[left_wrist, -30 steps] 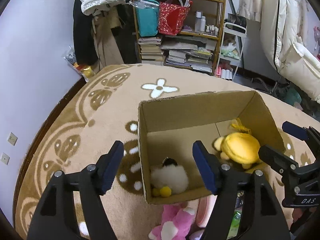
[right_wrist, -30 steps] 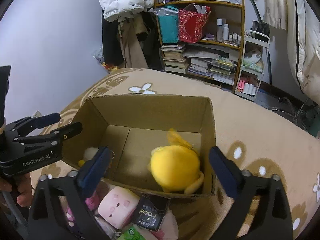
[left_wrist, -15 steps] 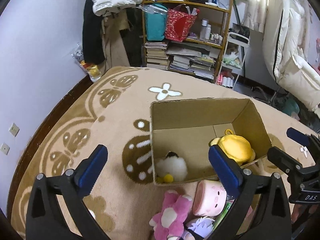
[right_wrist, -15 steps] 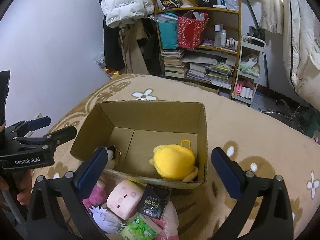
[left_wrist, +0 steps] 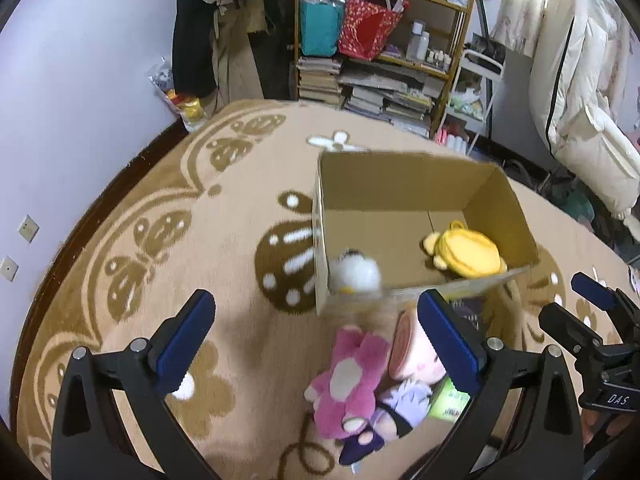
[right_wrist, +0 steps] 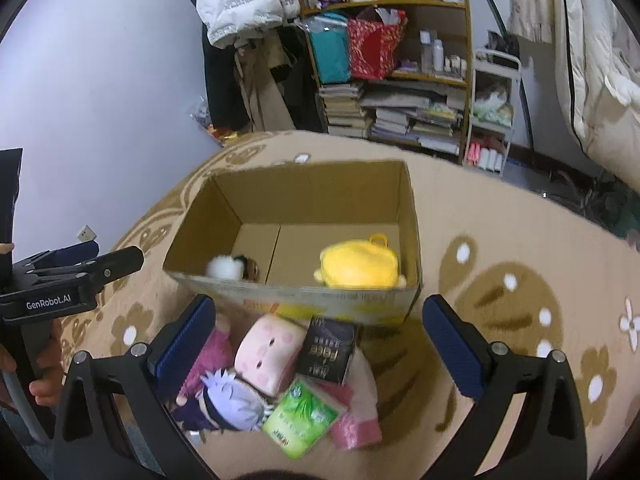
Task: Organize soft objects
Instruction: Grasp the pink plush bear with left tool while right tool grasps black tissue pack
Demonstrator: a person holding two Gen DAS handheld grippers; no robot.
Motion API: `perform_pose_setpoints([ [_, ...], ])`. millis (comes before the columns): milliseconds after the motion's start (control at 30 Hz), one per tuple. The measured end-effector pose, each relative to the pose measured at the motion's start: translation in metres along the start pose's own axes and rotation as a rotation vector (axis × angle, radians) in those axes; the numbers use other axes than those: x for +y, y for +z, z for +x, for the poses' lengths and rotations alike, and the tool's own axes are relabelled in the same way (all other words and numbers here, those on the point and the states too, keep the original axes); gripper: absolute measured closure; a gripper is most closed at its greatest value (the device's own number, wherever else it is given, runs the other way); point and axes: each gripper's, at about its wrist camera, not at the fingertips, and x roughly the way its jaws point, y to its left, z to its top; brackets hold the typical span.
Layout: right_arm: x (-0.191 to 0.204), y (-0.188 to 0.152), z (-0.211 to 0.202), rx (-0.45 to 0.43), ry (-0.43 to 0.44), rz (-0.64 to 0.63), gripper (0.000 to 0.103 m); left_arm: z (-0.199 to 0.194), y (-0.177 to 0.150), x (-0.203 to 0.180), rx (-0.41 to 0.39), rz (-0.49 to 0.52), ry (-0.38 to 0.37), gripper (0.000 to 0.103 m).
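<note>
An open cardboard box (left_wrist: 400, 184) (right_wrist: 312, 192) sits on the rug. Inside it lie a yellow plush (left_wrist: 468, 252) (right_wrist: 360, 264) and a white fluffy plush (left_wrist: 356, 276) (right_wrist: 224, 266). In front of the box is a pile: a pink plush (left_wrist: 348, 380), a pink square pig plush (right_wrist: 270, 354), a purple-haired doll (right_wrist: 232, 400), a black packet (right_wrist: 330, 350) and a green tissue pack (right_wrist: 304, 416). My left gripper (left_wrist: 316, 332) hovers open above the pile's left side and holds nothing. My right gripper (right_wrist: 318, 332) hangs open over the pile, also with nothing in it.
The patterned beige rug (left_wrist: 180, 240) spreads to the left and right of the box. A cluttered bookshelf (right_wrist: 392, 80), hanging coats (left_wrist: 224, 40) and a white rack (right_wrist: 492, 120) stand behind. A lilac wall (left_wrist: 80, 100) runs along the left. White bedding (left_wrist: 580, 100) hangs at the right.
Both grippers have drawn back and slightly up from the box, so the pile in front has come into view. The left jaws have spread wider. The plush toys in the box have stayed put.
</note>
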Motion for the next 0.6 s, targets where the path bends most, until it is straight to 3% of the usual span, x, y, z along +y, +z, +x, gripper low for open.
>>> perform_pose_setpoints([
  [367, -0.009, -0.028, 0.01, 0.076, 0.076, 0.117, 0.0, 0.024, -0.03, 0.0, 0.108, -0.008, -0.018, 0.003],
  [600, -0.012, -0.039, 0.028, 0.132, 0.048, 0.116, 0.009, 0.049, -0.043, -0.011, 0.192, 0.028, -0.009, 0.003],
])
